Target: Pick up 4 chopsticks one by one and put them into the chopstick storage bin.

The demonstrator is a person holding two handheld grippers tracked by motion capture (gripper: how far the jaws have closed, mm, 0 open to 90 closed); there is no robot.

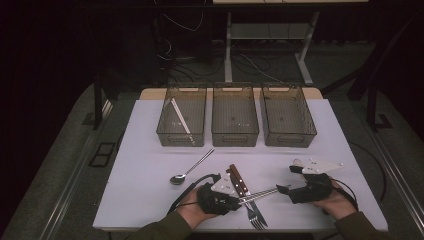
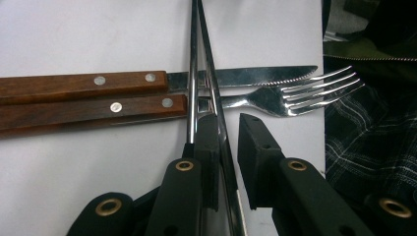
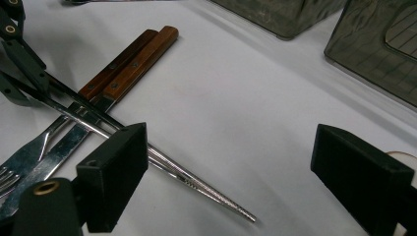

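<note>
A pair of metal chopsticks [image 1: 260,193] [image 2: 196,49] [image 3: 206,191] lies across a wood-handled knife [image 1: 237,180] [image 2: 83,83] and a wood-handled fork [image 1: 255,217] [image 2: 295,93] near the table's front edge. My left gripper [image 1: 240,200] [image 2: 228,132] is shut on the thick end of the chopsticks. Their tips rest on the white table. My right gripper [image 1: 289,179] [image 3: 231,157] stands open, its jaws wide apart around the chopstick tips without touching them. The left gripper's fingers [image 3: 14,64] show at the top left of the right gripper view.
A metal spoon [image 1: 190,167] lies left of the cutlery. Three dark translucent bins stand in a row at the back: left [image 1: 165,132] with a pale stick [image 1: 180,117] inside, middle [image 1: 235,136], right [image 1: 290,139]. A plaid sleeve [image 2: 364,142] is beside the table edge.
</note>
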